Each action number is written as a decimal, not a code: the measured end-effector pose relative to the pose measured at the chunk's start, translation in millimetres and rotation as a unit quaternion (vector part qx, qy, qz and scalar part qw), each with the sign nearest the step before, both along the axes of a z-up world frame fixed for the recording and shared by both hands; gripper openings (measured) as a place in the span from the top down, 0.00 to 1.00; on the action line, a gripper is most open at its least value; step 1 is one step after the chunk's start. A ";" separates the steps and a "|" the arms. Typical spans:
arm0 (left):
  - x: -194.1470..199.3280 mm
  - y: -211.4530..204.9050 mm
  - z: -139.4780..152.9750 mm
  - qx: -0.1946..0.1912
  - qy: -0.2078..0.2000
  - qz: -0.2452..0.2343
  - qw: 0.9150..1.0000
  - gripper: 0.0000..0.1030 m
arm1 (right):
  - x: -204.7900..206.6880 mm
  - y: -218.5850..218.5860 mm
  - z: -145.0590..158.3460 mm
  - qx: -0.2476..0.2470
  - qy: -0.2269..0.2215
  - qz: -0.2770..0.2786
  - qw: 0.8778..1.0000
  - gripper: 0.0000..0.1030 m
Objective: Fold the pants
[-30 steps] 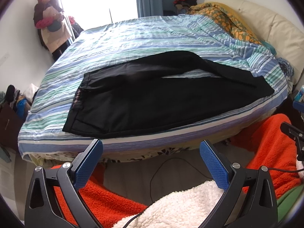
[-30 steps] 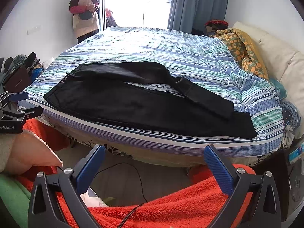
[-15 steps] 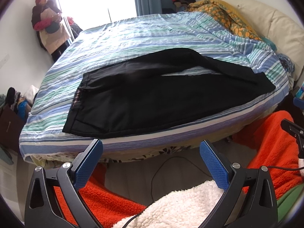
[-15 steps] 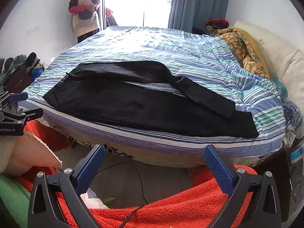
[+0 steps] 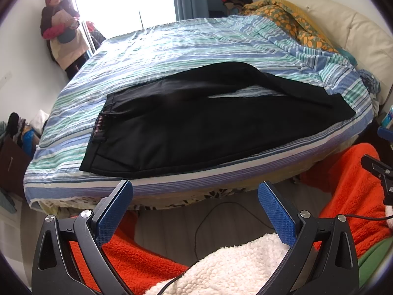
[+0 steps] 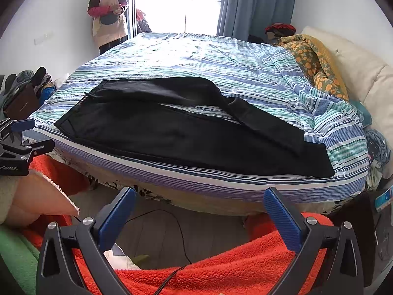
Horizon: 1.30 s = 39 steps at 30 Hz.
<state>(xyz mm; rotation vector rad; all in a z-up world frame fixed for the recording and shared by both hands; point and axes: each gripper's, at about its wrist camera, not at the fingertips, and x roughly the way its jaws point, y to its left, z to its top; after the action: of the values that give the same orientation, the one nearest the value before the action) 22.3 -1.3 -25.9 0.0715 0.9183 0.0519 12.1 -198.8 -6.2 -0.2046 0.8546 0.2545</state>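
Pants [image 5: 196,127], black and spread flat, fill the middle of the left wrist view, lying along the near edge of the striped bed [image 5: 172,44]. Waistband sits out at 9 o'clock, its patterned inner lining showing, and the leg ends run to 3 o'clock. The far leg bends over the near one, with a sliver of striped sheet between them. Down at 6 o'clock the left gripper [image 5: 195,198] hangs short of the mattress, blue pads spread wide, nothing between them. White fleece [image 5: 233,265] bunches beneath it, orange fleece [image 5: 348,184] at 4 o'clock, and a dark cable [image 5: 208,211] loops on the floor. A person in an apron [image 5: 63,39] stands at 10 o'clock by the window. At the 3 o'clock edge a black bracket pokes in; I can't tell what it belongs to.

Over to the right wrist view: the pants [image 6: 186,132] again, and here the near leg's hem at 4 o'clock is seen whole, squared off by the bed's [image 6: 196,56] corner. The right gripper [image 6: 200,195] is at 6 o'clock, also splayed wide and holding nothing, clear of the cloth. Only this view catches the other tool from outside: the left gripper [image 6: 22,125] sits at 9 o'clock, a blue pad showing. The orange fleece [image 6: 233,263] lies under the fingers, and the yellow floral quilt [image 6: 314,64] is bunched at 2 o'clock against a cream headboard [image 6: 356,73].
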 end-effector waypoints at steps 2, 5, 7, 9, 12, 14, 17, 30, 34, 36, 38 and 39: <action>0.0 0.9 -0.6 -0.002 0.001 0.000 1.000 0.01 | 0.1 0.8 -0.5 -0.001 0.001 0.000 1.000 0.00; 0.3 2.8 -1.2 -0.004 0.002 -0.001 1.000 0.01 | 0.4 1.1 -1.1 -0.001 0.001 0.001 1.000 0.00; 0.5 2.9 -0.9 -0.004 0.003 -0.002 1.000 0.01 | 0.4 1.1 -1.1 -0.001 0.001 0.000 1.000 0.00; 0.9 2.8 -0.8 -0.004 0.002 -0.004 1.000 0.01 | 0.5 1.3 -1.7 0.000 0.002 0.000 1.000 0.00; 0.2 3.4 -0.9 -0.004 0.003 -0.005 1.000 0.01 | 0.8 1.0 -3.2 0.001 0.004 -0.001 1.000 0.00; 0.5 3.4 -0.7 -0.004 0.002 -0.005 1.000 0.01 | 1.3 0.9 -3.7 0.001 0.005 0.000 1.000 0.00; 0.1 3.4 -1.0 -0.004 0.002 -0.006 1.000 0.01 | 1.0 1.4 -4.1 0.001 0.004 0.002 1.000 0.00; -1.9 2.0 -0.1 -0.007 0.001 -0.010 1.000 0.01 | -0.1 2.7 -5.3 0.000 0.006 0.003 1.000 0.00; -2.1 2.0 0.7 -0.008 0.001 -0.011 1.000 0.01 | -0.1 2.7 -5.3 0.000 0.006 0.003 1.000 0.00; -2.0 2.0 0.9 -0.008 0.001 -0.011 1.000 0.01 | 0.1 2.5 -5.3 0.000 0.006 0.004 1.000 0.00; -2.2 1.8 1.1 -0.008 0.000 -0.011 1.000 0.01 | -0.1 2.7 -5.3 0.000 0.006 0.003 1.000 0.00; -2.1 2.0 1.1 -0.008 0.001 -0.012 1.000 0.01 | 0.1 2.6 -5.3 0.000 0.006 0.003 1.000 0.00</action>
<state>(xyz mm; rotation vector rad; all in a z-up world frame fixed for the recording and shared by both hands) 20.2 0.6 -24.8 0.0681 0.9187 0.0234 12.2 -196.2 -11.6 -0.2054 0.8658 0.2625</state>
